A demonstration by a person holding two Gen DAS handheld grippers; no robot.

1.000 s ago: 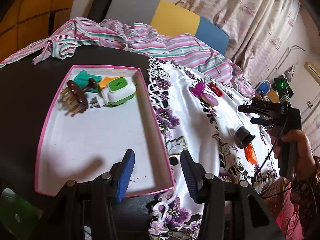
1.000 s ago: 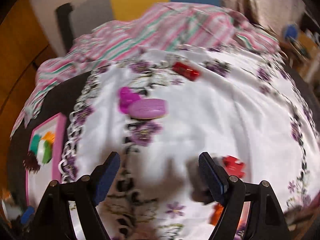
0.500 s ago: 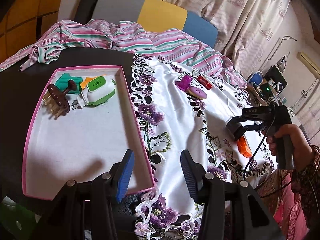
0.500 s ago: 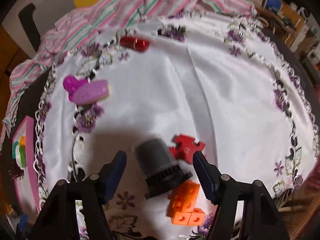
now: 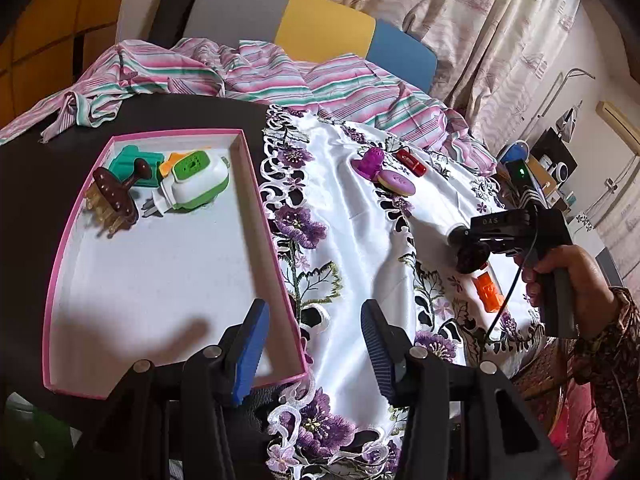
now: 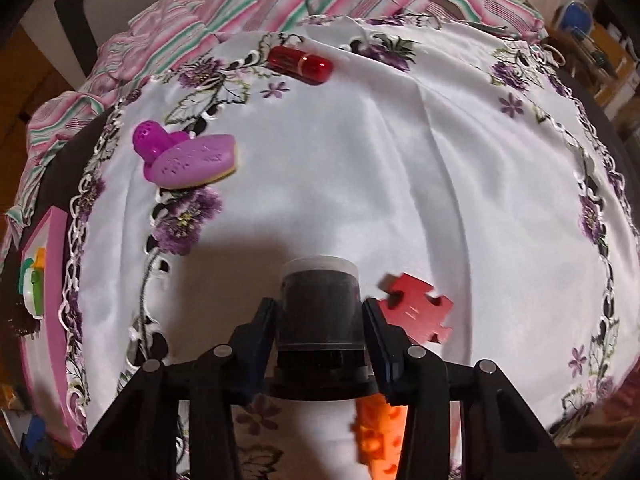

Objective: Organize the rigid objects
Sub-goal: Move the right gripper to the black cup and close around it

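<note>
My right gripper [image 6: 320,320] is shut on a dark round jar [image 6: 320,304] with a black cap, low over the white embroidered cloth [image 6: 360,168]; it also shows in the left wrist view [image 5: 472,244]. Beside it lie a red puzzle piece [image 6: 416,312] and an orange block [image 6: 380,436]. Farther off are a purple oval piece [image 6: 192,160] against a magenta piece [image 6: 150,140], and a red capsule [image 6: 300,63]. My left gripper [image 5: 312,340] is open and empty above the near corner of the pink-rimmed tray [image 5: 260,184], which holds a green-white plug [image 5: 192,180], a brown brush [image 5: 114,200] and a teal piece [image 5: 132,160].
A striped pink cloth [image 5: 248,72] is bunched at the table's far side, in front of a grey, yellow and blue chair [image 5: 312,28]. The dark tabletop [image 5: 36,184] shows left of the tray. Curtains and clutter stand at the far right.
My right gripper dropped to the cloth and closed around the dark jar. My left gripper stayed open over the tray's near corner.
</note>
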